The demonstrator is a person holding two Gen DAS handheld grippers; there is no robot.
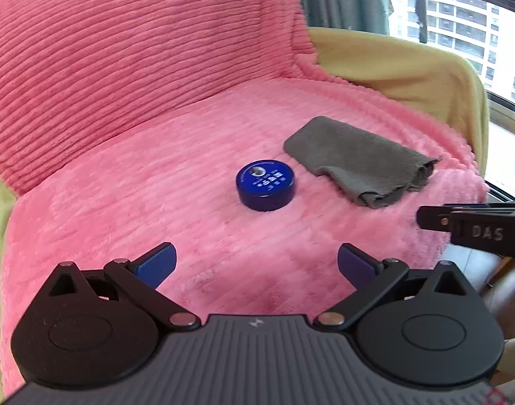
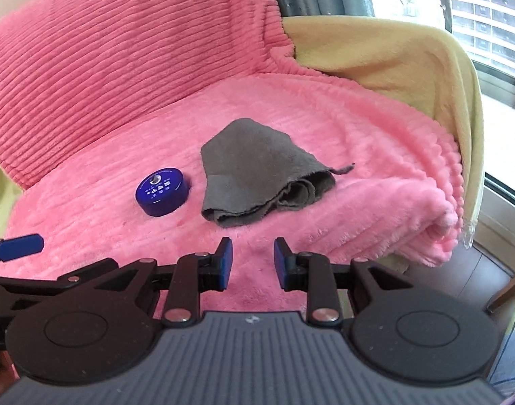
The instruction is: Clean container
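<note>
Ahead of your left tool, the armchair seat (image 1: 223, 155) is covered by a pink ribbed blanket (image 1: 122, 202) that runs up over the backrest and hangs off the front edge on your right. Two things lie directly on the blanket: a round blue tin (image 1: 266, 185) with pale print on its lid, flat and straight ahead, and a folded grey cloth (image 1: 355, 160) just beside it, to its right, not touching.
</note>
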